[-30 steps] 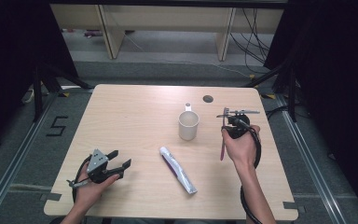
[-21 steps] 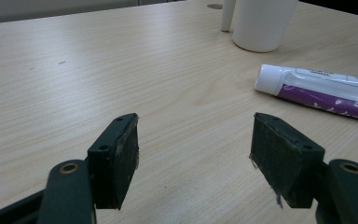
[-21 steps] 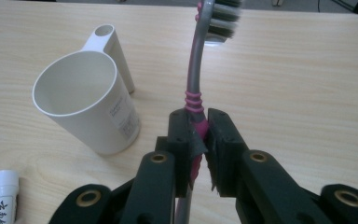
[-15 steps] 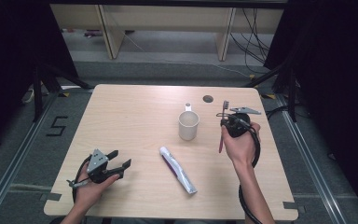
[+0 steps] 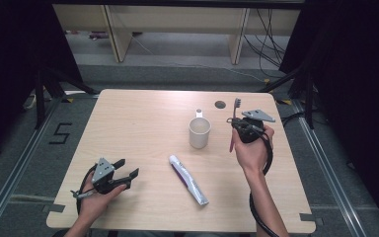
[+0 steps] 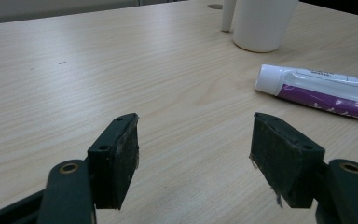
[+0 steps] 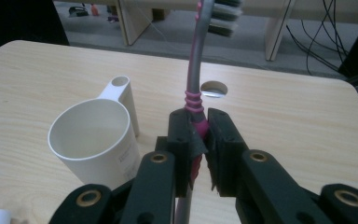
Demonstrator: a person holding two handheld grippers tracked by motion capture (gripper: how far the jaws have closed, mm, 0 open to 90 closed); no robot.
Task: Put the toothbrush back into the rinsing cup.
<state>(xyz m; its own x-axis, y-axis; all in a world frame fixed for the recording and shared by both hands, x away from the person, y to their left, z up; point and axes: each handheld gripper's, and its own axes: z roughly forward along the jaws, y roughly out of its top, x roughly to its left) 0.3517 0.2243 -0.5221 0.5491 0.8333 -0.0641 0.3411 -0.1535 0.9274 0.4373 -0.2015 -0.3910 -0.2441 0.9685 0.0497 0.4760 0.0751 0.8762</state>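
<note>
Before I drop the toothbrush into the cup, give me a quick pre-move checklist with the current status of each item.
1. Grip on the toothbrush: the right gripper has its jaws clamped on the pink handle. Ok.
2. Brush orientation: bristle head up, handle end hanging below the jaws. Ok.
3. Cup: upright, mouth open, looks empty inside. Ok.
4. Alignment: in the high view the brush is beside the cup, to its right, not over the mouth. Not ok yet.
5. Toothpaste tube: lying flat nearer the person, apart from the cup. Ok.
6. Left gripper: jaws open, holding nothing, low near the table's near left part, away from the cup. Ok.
</note>
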